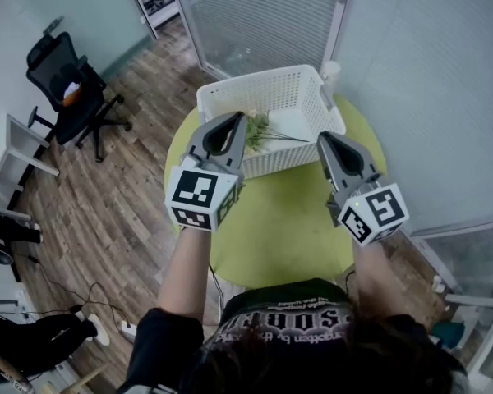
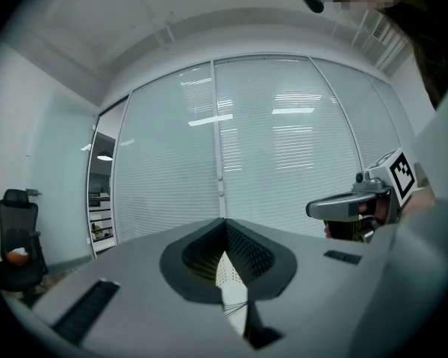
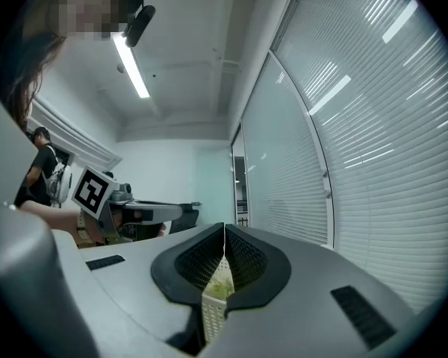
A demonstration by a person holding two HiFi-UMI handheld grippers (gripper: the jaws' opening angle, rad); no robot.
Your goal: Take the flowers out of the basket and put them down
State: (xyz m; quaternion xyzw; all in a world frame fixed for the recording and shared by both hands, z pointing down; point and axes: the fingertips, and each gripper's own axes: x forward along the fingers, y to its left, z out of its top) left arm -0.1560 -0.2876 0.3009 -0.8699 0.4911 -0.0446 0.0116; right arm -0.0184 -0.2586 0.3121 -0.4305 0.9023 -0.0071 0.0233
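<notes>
**Left gripper** (image 1: 241,120): jaws fully together, the tips meeting in a single seam in the left gripper view (image 2: 224,221). Nothing is held. Marker cube at the rear, carried by a bare forearm.

**Right gripper** (image 1: 322,139): jaws likewise pressed together tip to tip in the right gripper view (image 3: 224,227). Nothing is gripped between them. It is level with the left gripper and well apart from it. Each gripper shows side-on in the other's view.

**Flowers** (image 1: 260,130): a small bunch with green foliage, pale blooms and thin stems. They lie inside the basket, just past the left jaw tips and on their inner side, between the two grippers. A patch of green shows below the closed right tips (image 3: 222,289). Whether either gripper touches them cannot be told.

**Basket** (image 1: 263,80): white, perforated plastic, rectangular, open-topped. It stands ahead of both sets of jaws. Its near wall lies under the tips and shows through the gap beneath each pair (image 2: 225,274).

**Table** (image 1: 287,220): round, yellow-green top. It carries the basket and spreads beneath both grippers.

**Office chair** (image 1: 70,89): black, on a wooden floor, far off to the left jaws' outer side.
</notes>
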